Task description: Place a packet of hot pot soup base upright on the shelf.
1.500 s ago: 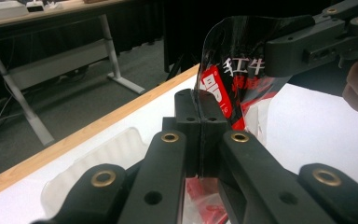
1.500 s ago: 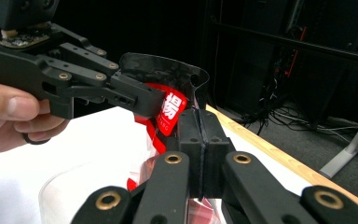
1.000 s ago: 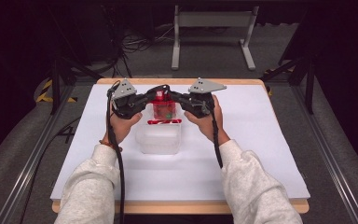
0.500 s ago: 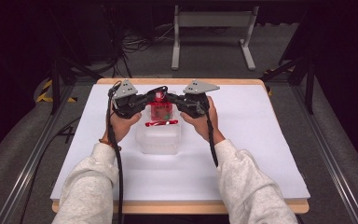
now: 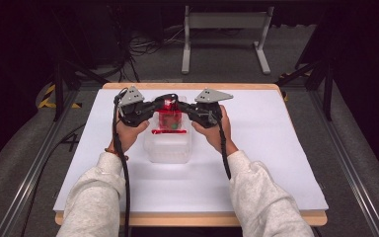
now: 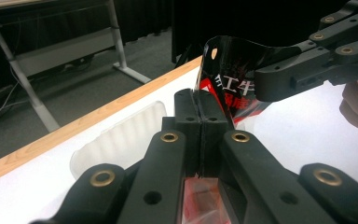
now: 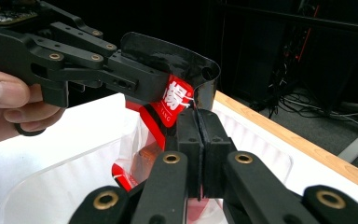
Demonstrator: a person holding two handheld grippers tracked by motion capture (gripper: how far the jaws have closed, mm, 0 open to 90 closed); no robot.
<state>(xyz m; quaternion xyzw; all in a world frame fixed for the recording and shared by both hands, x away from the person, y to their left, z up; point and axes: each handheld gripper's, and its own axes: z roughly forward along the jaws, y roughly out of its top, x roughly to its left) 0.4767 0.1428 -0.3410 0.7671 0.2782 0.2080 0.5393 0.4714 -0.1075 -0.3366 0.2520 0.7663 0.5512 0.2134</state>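
Note:
A red and black plastic packet [image 5: 170,118] with white characters hangs upright over a clear plastic container [image 5: 170,148] at the middle of the table. My left gripper [image 5: 162,102] is shut on the packet's top edge from the left, and my right gripper [image 5: 180,104] is shut on it from the right. In the left gripper view the shut jaws [image 6: 200,100] pinch the packet [image 6: 233,65], with the right gripper [image 6: 307,70] clamped just beyond. In the right gripper view the jaws [image 7: 198,116] hold the packet [image 7: 177,100] above the container [image 7: 51,186], opposite the left gripper [image 7: 98,65].
The white table mat [image 5: 276,148] has open room on either side of the container. A clear ribbed lid [image 6: 121,140] lies flat just behind the container. The table's wooden far edge [image 5: 246,86] is close beyond, with a metal stand [image 5: 224,29] and cables on the floor.
Both grippers have drifted slightly left and a little lower with the packet, keeping their hold on it over the container.

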